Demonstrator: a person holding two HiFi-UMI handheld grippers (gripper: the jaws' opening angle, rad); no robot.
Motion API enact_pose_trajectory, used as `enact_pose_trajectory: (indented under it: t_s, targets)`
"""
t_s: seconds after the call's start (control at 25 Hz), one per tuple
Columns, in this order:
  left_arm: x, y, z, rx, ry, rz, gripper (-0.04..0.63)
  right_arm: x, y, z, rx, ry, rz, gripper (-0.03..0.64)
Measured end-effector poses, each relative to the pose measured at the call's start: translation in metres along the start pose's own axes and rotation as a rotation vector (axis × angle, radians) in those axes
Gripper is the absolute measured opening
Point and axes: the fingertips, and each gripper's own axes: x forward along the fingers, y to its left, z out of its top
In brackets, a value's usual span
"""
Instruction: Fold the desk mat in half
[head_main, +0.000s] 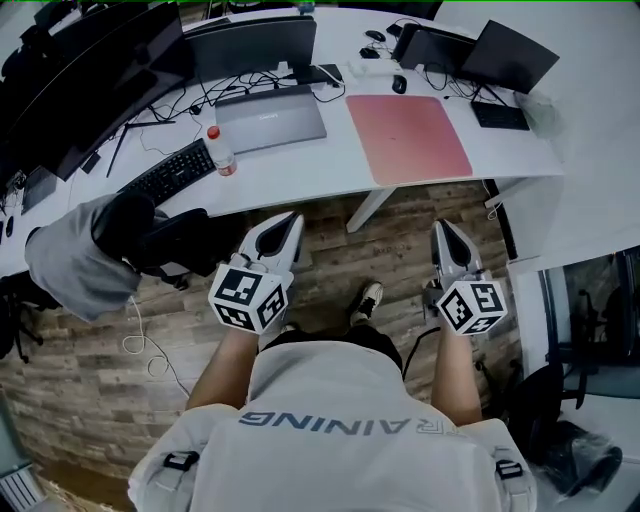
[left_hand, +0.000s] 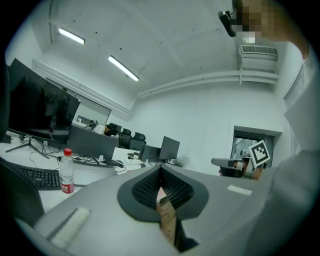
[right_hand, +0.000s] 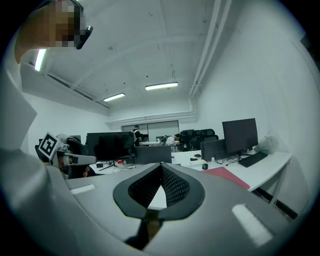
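The pink desk mat (head_main: 408, 137) lies flat and unfolded on the white desk (head_main: 300, 175), close to its front edge; in the right gripper view the mat (right_hand: 227, 176) shows ahead to the right. Both grippers hang over the wooden floor in front of the desk, close to the person's body and well short of the mat. My left gripper (head_main: 290, 220) points at the desk edge left of the mat, jaws together, nothing in them. My right gripper (head_main: 441, 227) sits below the mat's right half, also shut and empty. Each gripper view shows its own tips meeting, left gripper (left_hand: 161, 169) and right gripper (right_hand: 161, 166).
A grey laptop (head_main: 270, 118) lies left of the mat, with a water bottle (head_main: 221, 150) and black keyboard (head_main: 168, 170) further left. A mouse (head_main: 399, 84) and dark laptops (head_main: 508, 55) sit behind the mat. An office chair with a grey garment (head_main: 75, 265) stands at the left.
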Motion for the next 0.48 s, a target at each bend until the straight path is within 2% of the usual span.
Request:
enact_pose_trajectory:
  t_s: [0.24,0.48]
  targets:
    - [0.072,-0.003,0.008,0.023,0.003,0.052,0.0,0.052,-0.07,0.003,0.034,-0.013,0.047,0.014]
    - [0.168,-0.023,0.018,0.043,0.021,0.108,0.001,0.095,-0.163,0.014,0.041,-0.003,0.08,0.014]
